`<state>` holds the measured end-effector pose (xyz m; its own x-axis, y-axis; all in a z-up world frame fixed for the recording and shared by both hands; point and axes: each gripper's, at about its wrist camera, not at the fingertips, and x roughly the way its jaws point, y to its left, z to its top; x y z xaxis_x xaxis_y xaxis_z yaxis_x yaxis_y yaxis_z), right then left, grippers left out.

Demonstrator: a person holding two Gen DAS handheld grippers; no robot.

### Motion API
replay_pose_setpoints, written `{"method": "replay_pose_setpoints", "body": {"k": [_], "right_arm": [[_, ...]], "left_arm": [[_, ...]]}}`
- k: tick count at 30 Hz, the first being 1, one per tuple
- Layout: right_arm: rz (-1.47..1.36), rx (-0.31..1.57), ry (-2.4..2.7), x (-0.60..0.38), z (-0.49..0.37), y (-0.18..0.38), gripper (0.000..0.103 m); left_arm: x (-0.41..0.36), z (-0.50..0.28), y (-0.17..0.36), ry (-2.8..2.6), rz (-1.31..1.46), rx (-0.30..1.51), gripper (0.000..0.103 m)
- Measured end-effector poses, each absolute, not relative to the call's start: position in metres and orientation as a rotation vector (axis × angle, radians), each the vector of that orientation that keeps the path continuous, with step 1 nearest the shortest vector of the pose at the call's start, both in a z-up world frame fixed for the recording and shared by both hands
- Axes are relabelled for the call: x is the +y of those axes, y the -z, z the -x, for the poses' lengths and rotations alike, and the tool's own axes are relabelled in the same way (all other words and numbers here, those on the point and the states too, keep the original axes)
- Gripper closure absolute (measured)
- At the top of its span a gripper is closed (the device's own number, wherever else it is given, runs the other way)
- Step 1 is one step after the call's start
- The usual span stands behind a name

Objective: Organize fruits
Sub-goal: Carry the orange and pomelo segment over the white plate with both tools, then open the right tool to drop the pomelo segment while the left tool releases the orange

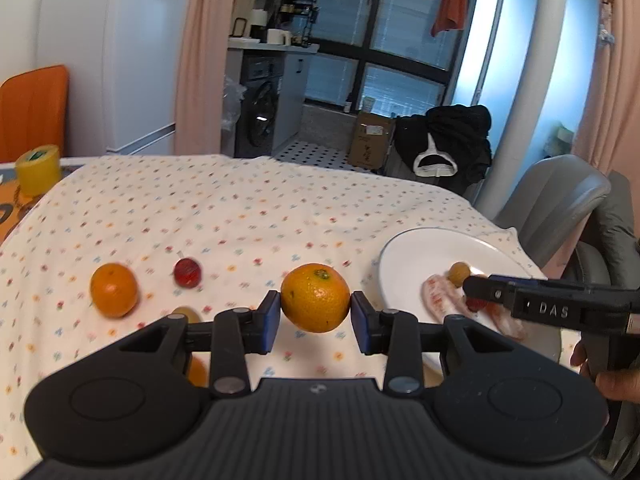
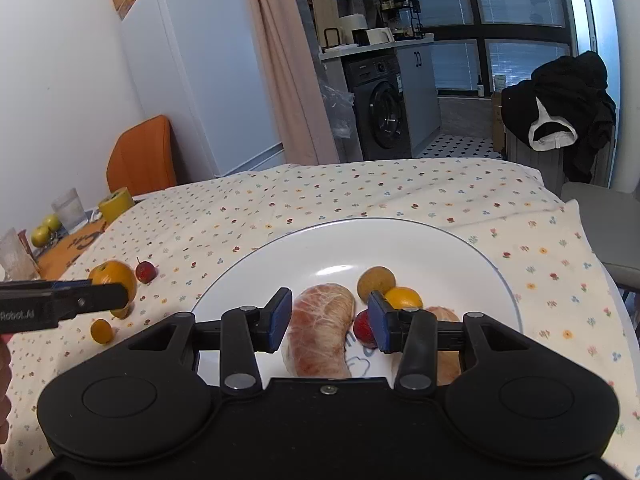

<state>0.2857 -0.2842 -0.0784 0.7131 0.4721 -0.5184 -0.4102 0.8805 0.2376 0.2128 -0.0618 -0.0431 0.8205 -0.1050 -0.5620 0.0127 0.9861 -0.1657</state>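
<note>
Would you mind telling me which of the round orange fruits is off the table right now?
The large orange with the green stem end, clamped between the left gripper pads. The other large orange sits on the floral cloth further left.

Both wrist cameras look low and close across the bench (image 1: 240, 208) toward the kitchen; both show the plate (image 2: 420, 240).

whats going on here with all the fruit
A person is sorting fruit onto a white plate using two handheld grippers. The left gripper holds an orange above the cloth. The right gripper hovers open over the plate beside a peeled segment. Another orange waits.
</note>
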Motion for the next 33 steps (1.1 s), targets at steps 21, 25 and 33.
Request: {"method": "replay_pose_setpoints", "body": {"k": [21, 25, 33], "right_arm": [[-0.181, 0.596, -0.490, -0.308, -0.264, 0.081, 0.055], [-0.186, 0.594, -0.497, -0.307, -0.262, 0.081, 0.055], [-0.175, 0.589, -0.517, -0.297, -0.257, 0.077, 0.052]], "left_arm": [[-0.104, -0.227, 0.041, 0.180, 0.132, 0.619, 0.065], [-0.098, -0.221, 0.037, 0.152, 0.129, 0.610, 0.064], [-0.076, -0.212, 0.040, 0.100, 0.151, 0.632, 0.063]]}}
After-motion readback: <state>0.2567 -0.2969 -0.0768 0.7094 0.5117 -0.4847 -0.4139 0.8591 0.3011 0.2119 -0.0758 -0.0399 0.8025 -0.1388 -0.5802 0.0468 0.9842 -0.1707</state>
